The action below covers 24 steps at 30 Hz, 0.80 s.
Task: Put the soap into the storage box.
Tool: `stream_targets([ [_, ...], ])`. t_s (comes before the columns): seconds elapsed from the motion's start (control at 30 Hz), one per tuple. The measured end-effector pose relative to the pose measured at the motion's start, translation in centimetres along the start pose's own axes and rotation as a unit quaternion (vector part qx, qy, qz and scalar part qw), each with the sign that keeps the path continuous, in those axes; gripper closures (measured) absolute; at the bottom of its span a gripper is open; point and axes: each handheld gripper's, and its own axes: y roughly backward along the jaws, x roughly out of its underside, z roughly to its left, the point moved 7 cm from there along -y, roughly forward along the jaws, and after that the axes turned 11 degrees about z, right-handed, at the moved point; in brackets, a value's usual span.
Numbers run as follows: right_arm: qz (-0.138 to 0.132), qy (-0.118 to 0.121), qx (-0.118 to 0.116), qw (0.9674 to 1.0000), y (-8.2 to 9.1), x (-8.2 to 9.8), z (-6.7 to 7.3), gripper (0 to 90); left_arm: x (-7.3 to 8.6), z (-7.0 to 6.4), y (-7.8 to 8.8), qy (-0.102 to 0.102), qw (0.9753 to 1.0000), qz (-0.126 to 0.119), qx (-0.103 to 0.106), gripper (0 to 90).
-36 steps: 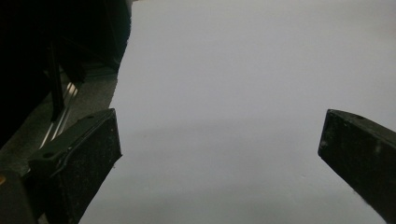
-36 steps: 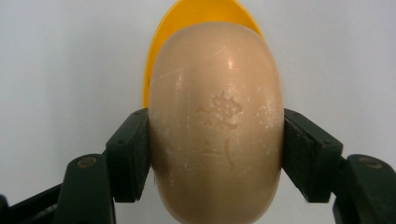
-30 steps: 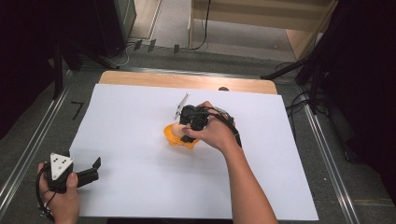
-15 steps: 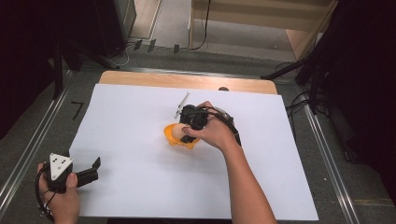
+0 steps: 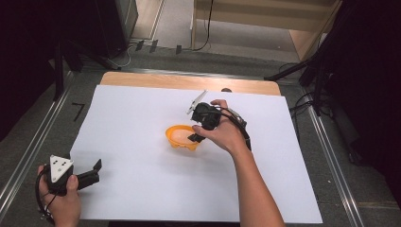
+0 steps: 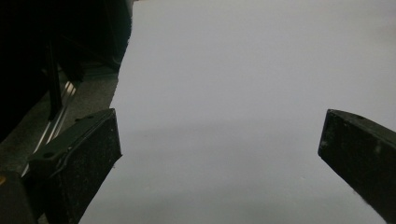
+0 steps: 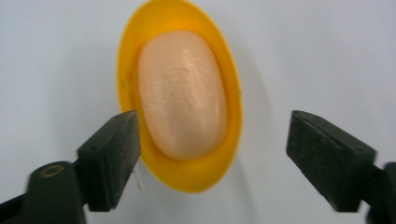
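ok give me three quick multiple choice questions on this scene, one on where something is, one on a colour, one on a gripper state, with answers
1. Where is the left gripper?
A. over the dish
B. near the white sheet's near-left corner
C. at the far edge

2. What colour is the dish under the right gripper?
A. blue
B. green
C. yellow-orange

3. How do the right gripper's jaws stand?
A. open, apart above the dish
B. shut on the dish
C. shut on the sheet

Answers: 1 B, the high view shows it low at the left. 2 C, its rim around a pale oval object is yellow-orange. 3 A, a wide gap shows between them.
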Motion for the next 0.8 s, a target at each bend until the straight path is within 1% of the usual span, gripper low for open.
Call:
stream_targets([
  [0.03, -0.005, -0.008, 0.003, 1.0, 0.1, 0.3, -0.2, 13.0, 0.0, 0.0, 0.0, 0.0, 1.0, -0.001, 0.0, 0.0],
  [0.07, -0.005, -0.008, 0.003, 1.0, 0.1, 0.3, -0.2, 13.0, 0.0, 0.0, 0.0, 0.0, 1.0, -0.001, 0.0, 0.0],
  [0.1, -0.02, -0.025, 0.01, 0.9994, 0.4, 1.0, -0.4, 12.6, 0.0, 0.0, 0.0, 0.0, 1.0, 0.002, -0.001, 0.0],
  [0.17, -0.029, -0.039, 0.008, 0.9988, 0.6, 1.7, -0.5, 9.2, 0.0, 0.0, 0.0, 0.0, 1.0, 0.002, -0.002, 0.0],
  [0.2, -0.031, -0.049, 0.007, 0.9983, 0.6, 2.1, -0.5, 5.2, 0.0, 0.0, 0.0, 0.0, 1.0, 0.002, -0.002, 0.0],
  [0.23, -0.034, -0.053, 0.012, 0.9979, 0.6, 2.4, -0.7, 2.1, 0.0, 0.0, 0.0, 0.0, 1.0, 0.002, -0.001, 0.0],
  [0.27, -0.034, -0.053, 0.012, 0.9979, 0.6, 2.4, -0.7, 2.1, 0.0, 0.0, 0.0, 0.0, 1.0, 0.003, -0.002, 0.0],
  [0.3, -0.032, -0.067, 0.019, 0.997, 0.6, 3.3, -0.8, 0.0, 0.0, 0.0, 0.0, 0.0, 1.0, 0.002, -0.001, 0.0],
  [0.33, -0.032, -0.075, 0.028, 0.9963, 0.6, 3.8, -0.9, 0.0, 0.0, 0.0, 0.0, 0.0, 1.0, 0.002, -0.001, 0.0],
  [0.37, -0.032, -0.075, 0.028, 0.9963, 0.6, 3.8, -0.9, 0.0, 0.0, 0.0, 0.0, 0.0, 1.0, 0.002, -0.001, 0.0],
  [0.4, -0.035, -0.083, 0.036, 0.9953, 0.7, 4.2, -1.0, 0.0, 0.0, 0.0, 0.0, 0.0, 1.0, 0.002, -0.001, 0.0],
  [0.43, -0.043, -0.093, 0.035, 0.9941, 0.8, 5.0, -0.9, 0.0, 0.0, 0.0, 0.0, 0.0, 1.0, 0.002, -0.001, 0.0],
  [0.47, -0.043, -0.093, 0.035, 0.9941, 0.8, 5.0, -0.9, 0.0, 0.0, 0.0, 0.0, 0.0, 1.0, 0.002, -0.001, 0.0],
  [0.5, -0.046, -0.101, 0.034, 0.9933, 0.8, 5.8, -0.9, 0.0, 0.0, 0.0, 0.0, 0.0, 1.0, 0.002, -0.001, 0.0],
  [0.53, -0.048, -0.106, 0.032, 0.9927, 0.8, 6.3, -0.8, 0.0, 0.0, 0.0, 0.0, -0.001, 1.0, 0.002, -0.002, 0.0],
  [0.57, -0.048, -0.106, 0.032, 0.9927, 0.8, 6.3, -0.8, 0.0, 0.0, 0.0, 0.0, -0.001, 1.0, 0.002, -0.002, 0.0],
  [0.6, -0.05, -0.118, 0.03, 0.9913, 0.7, 7.2, -0.8, 0.0, 0.0, 0.0, 0.0, 0.0, 1.0, 0.002, -0.001, 0.0],
  [0.63, -0.05, -0.118, 0.03, 0.9913, 0.7, 7.2, -0.8, 0.0, 0.0, 0.0, 0.0, -0.001, 1.0, 0.002, -0.001, 0.0],
  [0.67, -0.058, -0.129, 0.026, 0.9897, 0.7, 8.1, -0.9, 0.0, 0.0, 0.0, 0.0, 0.0, 1.0, 0.001, -0.001, 0.0],
  [0.73, -0.066, -0.139, 0.025, 0.9877, 0.8, 9.0, -0.9, 0.0, 0.0, 0.0, 0.0, -0.002, 1.0, 0.002, -0.002, 0.0],
  [0.77, -0.066, -0.139, 0.025, 0.9877, 0.8, 9.0, -0.9, 0.0, 0.0, 0.0, 0.0, -0.002, 1.0, 0.002, -0.002, 0.0],
  [0.8, -0.071, -0.144, 0.026, 0.9866, 0.8, 9.4, -1.0, 0.0, 0.0, 0.0, 0.0, -0.002, 1.0, 0.002, -0.003, 0.0],
])
